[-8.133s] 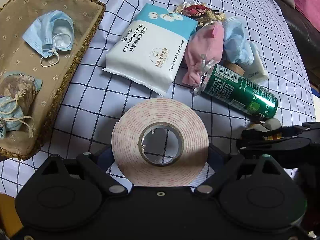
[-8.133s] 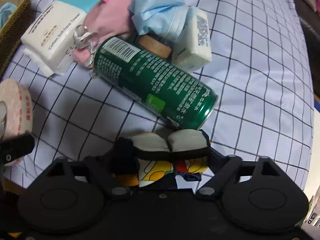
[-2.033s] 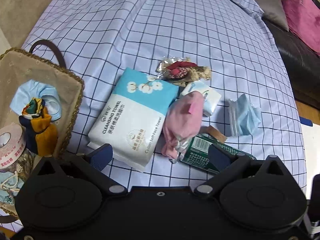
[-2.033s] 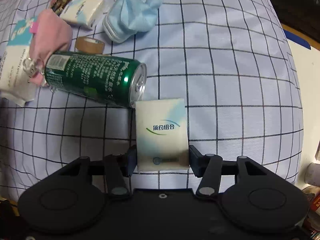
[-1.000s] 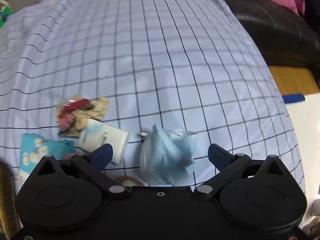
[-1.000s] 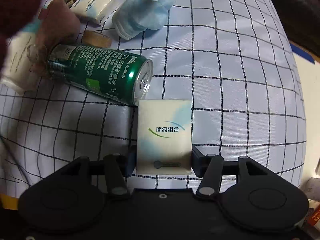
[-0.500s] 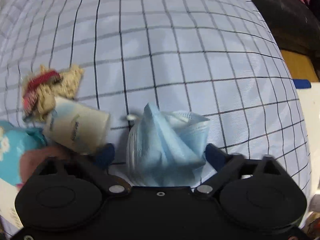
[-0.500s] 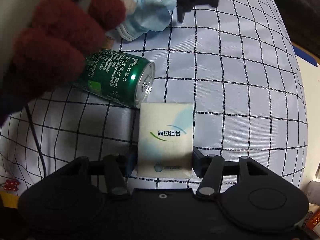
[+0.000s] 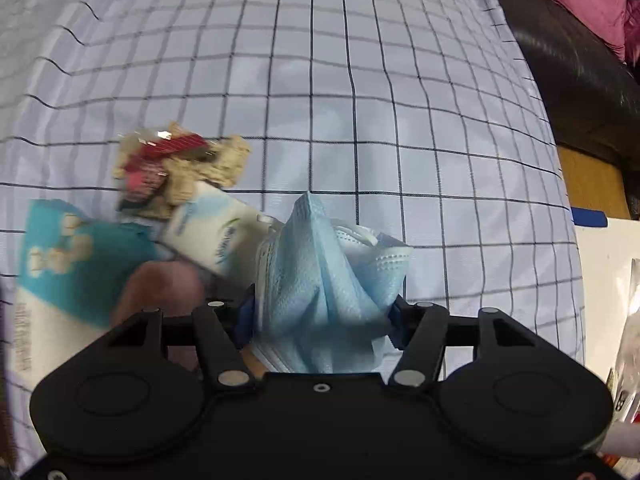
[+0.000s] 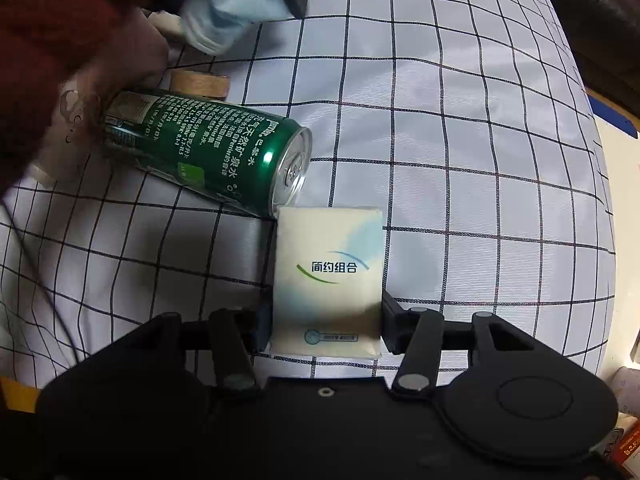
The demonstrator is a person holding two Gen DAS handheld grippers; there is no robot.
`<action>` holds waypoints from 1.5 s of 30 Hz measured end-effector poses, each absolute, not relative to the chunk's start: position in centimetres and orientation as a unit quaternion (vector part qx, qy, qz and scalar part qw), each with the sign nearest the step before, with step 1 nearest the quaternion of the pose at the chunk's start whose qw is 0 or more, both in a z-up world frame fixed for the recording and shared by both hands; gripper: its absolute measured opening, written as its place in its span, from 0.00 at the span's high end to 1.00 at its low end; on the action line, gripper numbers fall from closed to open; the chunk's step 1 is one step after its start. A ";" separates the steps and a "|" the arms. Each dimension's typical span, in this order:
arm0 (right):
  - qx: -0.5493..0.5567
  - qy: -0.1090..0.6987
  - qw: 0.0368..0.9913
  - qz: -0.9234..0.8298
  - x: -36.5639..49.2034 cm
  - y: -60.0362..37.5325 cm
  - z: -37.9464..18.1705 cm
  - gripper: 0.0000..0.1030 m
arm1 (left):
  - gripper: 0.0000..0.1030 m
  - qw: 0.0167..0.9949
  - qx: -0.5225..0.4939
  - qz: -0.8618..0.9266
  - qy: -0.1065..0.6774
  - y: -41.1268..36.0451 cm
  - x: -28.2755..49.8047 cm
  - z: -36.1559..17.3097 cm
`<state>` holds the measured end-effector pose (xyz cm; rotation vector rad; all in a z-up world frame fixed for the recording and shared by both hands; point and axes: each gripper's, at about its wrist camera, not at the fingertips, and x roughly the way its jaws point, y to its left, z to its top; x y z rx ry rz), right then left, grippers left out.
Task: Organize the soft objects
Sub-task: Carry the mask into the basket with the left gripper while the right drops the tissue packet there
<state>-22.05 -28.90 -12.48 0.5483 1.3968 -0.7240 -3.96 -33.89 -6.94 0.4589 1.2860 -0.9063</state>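
My left gripper [image 9: 320,316] is shut on a crumpled blue face mask [image 9: 332,276] and holds it just above the checked bedsheet [image 9: 360,100]. The mask also shows in the right wrist view [image 10: 232,12], blurred, at the top. My right gripper [image 10: 326,324] is shut on a small white tissue pack [image 10: 328,276] with a green and blue logo. Another small tissue pack [image 9: 216,236], a pink pouch [image 9: 160,284], a blue and white cleansing towel pack [image 9: 68,264] and a red and beige sachet [image 9: 176,168] lie to the left of the mask.
A green drink can [image 10: 204,152] lies on its side just beyond the held tissue pack, with a brown tape roll [image 10: 200,84] behind it. A red-sleeved arm [image 10: 68,32] fills the top left of the right wrist view. A dark sofa [image 9: 580,72] borders the bed on the right.
My left gripper closed on the blue mask and lifted it a little. My right gripper has held the tissue pack still the whole time.
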 end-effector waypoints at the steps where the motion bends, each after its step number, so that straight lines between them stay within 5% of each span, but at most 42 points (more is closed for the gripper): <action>1: 0.244 0.620 0.673 -0.321 -22.2 -29.0 -12.5 0.51 | 0.44 0.683 0.206 -0.407 0.571 -33.3 -4.0 -6.3; 31: 0.263 0.638 0.656 -0.304 -23.7 -27.3 -11.7 0.51 | 0.44 0.778 0.177 -0.304 0.521 -8.6 4.1 5.5; 45: 0.235 0.584 0.745 -0.222 -13.0 -20.4 -2.1 0.51 | 0.44 0.801 0.152 -0.261 0.516 -3.2 8.9 4.3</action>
